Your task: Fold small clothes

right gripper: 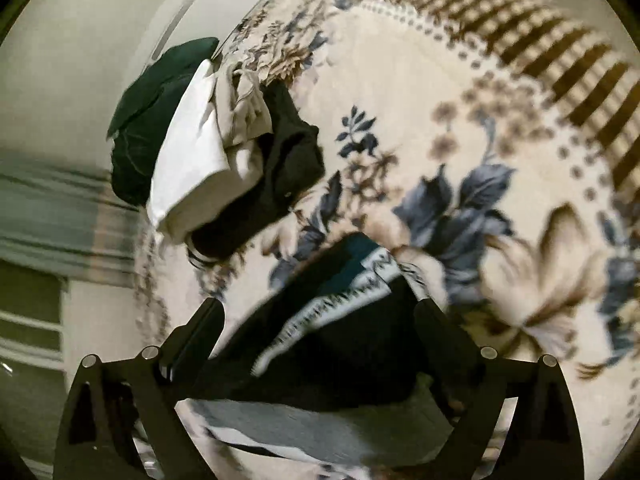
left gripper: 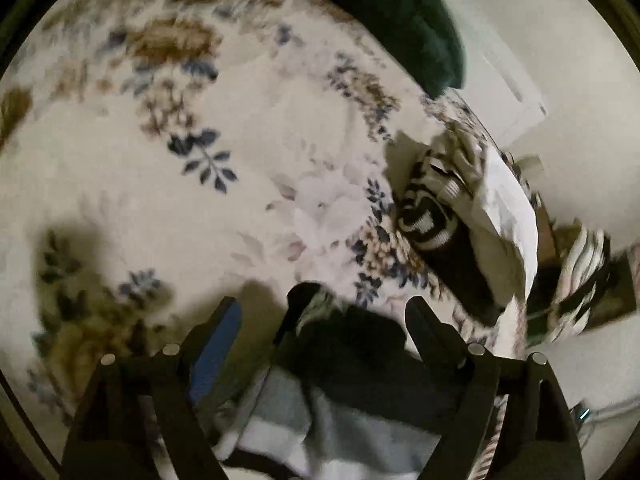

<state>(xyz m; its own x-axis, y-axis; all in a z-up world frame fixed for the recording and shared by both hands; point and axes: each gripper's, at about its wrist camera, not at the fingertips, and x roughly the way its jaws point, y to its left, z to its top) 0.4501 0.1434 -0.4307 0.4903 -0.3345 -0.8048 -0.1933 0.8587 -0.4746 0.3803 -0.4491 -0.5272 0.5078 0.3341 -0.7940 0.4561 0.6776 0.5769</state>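
Note:
A dark sock with grey and white bands point(left gripper: 352, 376) lies on the floral bedspread point(left gripper: 240, 160) between the wide-apart fingers of my left gripper point(left gripper: 324, 312), which is open over it. In the right wrist view the same kind of dark garment with a teal patch and white zigzag band point(right gripper: 340, 312) lies between the spread fingers of my right gripper point(right gripper: 320, 312), also open. Both views are motion-blurred.
A pile of small clothes sits at the bed edge: a striped black-and-white sock point(left gripper: 428, 220), a white cloth point(right gripper: 192, 152), a beige garment point(right gripper: 244, 112), a black garment point(right gripper: 288, 148). A dark green pillow point(right gripper: 148, 120) lies beyond. Wall and floor lie past the edge.

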